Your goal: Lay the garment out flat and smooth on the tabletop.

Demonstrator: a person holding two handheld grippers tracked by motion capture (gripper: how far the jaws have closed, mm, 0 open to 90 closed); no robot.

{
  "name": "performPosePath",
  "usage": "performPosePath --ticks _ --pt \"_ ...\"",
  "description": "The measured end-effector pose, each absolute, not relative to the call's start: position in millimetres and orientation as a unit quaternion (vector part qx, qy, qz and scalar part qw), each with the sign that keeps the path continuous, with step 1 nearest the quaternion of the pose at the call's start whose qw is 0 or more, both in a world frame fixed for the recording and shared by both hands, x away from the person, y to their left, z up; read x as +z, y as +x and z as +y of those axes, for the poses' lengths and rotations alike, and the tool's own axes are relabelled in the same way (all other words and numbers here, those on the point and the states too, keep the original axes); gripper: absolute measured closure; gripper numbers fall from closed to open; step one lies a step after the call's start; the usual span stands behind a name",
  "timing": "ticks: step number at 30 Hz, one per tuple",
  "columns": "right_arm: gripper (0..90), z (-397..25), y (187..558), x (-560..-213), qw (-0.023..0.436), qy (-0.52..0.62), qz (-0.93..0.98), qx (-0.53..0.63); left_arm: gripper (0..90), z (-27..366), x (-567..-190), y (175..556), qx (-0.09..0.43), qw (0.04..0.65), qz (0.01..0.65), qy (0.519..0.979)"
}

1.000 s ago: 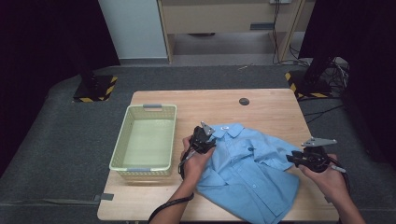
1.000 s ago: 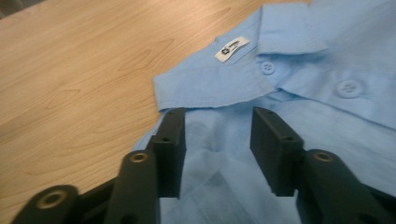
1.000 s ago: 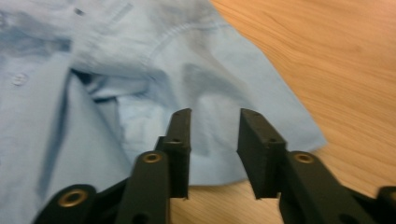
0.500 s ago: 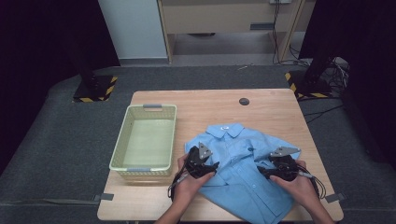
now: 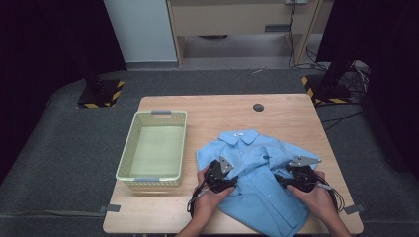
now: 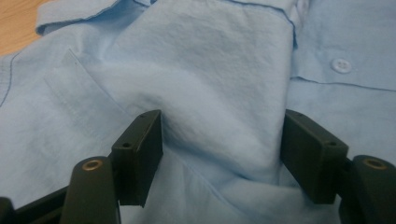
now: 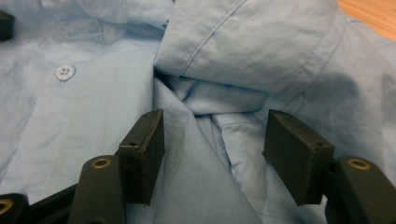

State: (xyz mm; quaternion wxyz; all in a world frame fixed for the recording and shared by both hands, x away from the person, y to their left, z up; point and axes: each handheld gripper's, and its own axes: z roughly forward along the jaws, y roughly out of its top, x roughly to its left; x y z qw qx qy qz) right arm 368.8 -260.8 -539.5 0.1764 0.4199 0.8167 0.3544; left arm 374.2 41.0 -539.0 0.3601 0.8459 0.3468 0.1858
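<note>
- The blue shirt (image 5: 257,173) lies face up on the right half of the surface (image 5: 286,111), collar toward 12 o'clock and hem toward 6; that 12-to-6 line is its long axis, and its lower end hangs near the front edge.
- My left gripper (image 5: 221,174) sits on the shirt's left side and my right gripper (image 5: 298,174) on its right side, level with each other across the body. Each hand is nearest its own side, so neither needs to cross over.
- Both pairs of jaws are spread wide and grasp nothing. In the left gripper view a raised fold of cloth (image 6: 219,126) stands between them; in the right gripper view a bunched sleeve fold (image 7: 219,107) lies between them, just ahead at 12 o'clock.
- As I judge it, the coming move turns on this: the cloth already lies between each pair of jaws, so closing straight down should catch both sides at once.
- The gripper views show what the high view cannot: the creases, a white button (image 7: 65,72) and how the cloth lies between the jaws. The high view alone gives the shirt's whole layout.
- A pale green basket (image 5: 129,158) stands empty at 9 o'clock from the shirt, just beside its left edge.
- A small dark disc (image 5: 258,107) lies at 12 o'clock, well apart from the collar.
</note>
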Motion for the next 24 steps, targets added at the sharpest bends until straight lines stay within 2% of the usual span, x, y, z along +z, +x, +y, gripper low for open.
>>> performPosePath --ticks 4,13,24 --pt "39.8 -266.7 367.0 -539.5 0.18 0.432 0.81 0.353 31.7 36.0 -540.5 388.6 0.182 0.369 0.352 0.841" --pt "49.5 -279.7 360.8 -537.6 0.183 0.444 0.806 0.346 31.6 21.1 -541.3 423.0 0.178 0.374 0.354 0.838" --pt "48.9 -283.5 343.6 -535.9 0.188 0.474 0.794 0.332 30.0 11.7 -540.0 444.1 0.162 0.374 0.33 0.852"
